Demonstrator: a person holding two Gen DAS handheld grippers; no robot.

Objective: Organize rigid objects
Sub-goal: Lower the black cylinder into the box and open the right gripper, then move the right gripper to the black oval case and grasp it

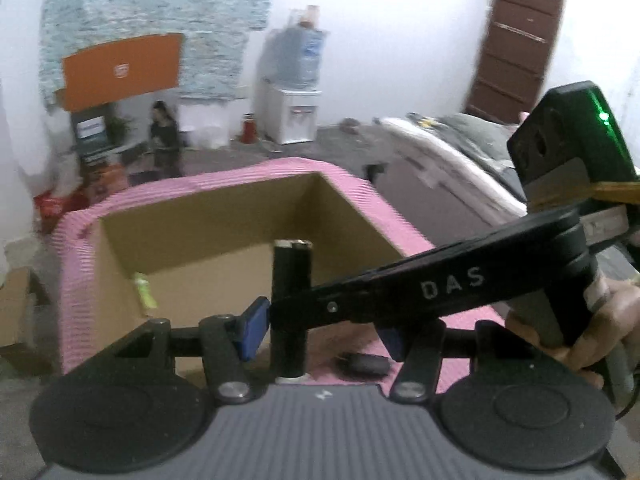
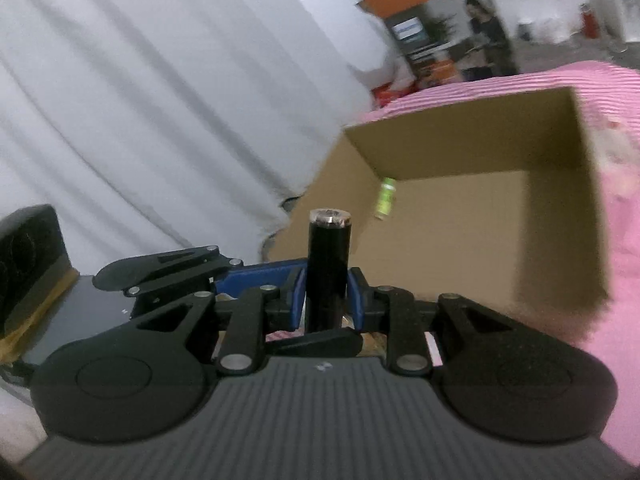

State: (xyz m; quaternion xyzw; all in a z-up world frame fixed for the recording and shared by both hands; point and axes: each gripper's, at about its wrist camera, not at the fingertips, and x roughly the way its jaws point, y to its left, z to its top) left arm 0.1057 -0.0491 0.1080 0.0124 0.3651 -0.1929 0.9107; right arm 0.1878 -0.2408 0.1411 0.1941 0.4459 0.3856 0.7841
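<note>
A black cylinder (image 1: 291, 304) stands upright between both grippers, in front of an open cardboard box (image 1: 248, 216) on a pink striped cloth. My right gripper (image 2: 328, 294) is shut on the black cylinder (image 2: 329, 268); its blue pads press both sides. In the left wrist view the right gripper's arm (image 1: 400, 292) reaches in from the right and crosses the cylinder. My left gripper (image 1: 320, 328) is open, its blue pads (image 1: 252, 330) standing apart from the cylinder. A small green bottle (image 2: 385, 198) lies inside the box (image 2: 480, 216) and also shows in the left wrist view (image 1: 145, 294).
A small dark object (image 1: 362, 362) lies on the pink cloth (image 1: 400, 224) near my left gripper. A white curtain (image 2: 160, 100) hangs to the left. A water dispenser (image 1: 294, 96), a brown door (image 1: 514, 48) and a person (image 1: 164, 136) are far behind.
</note>
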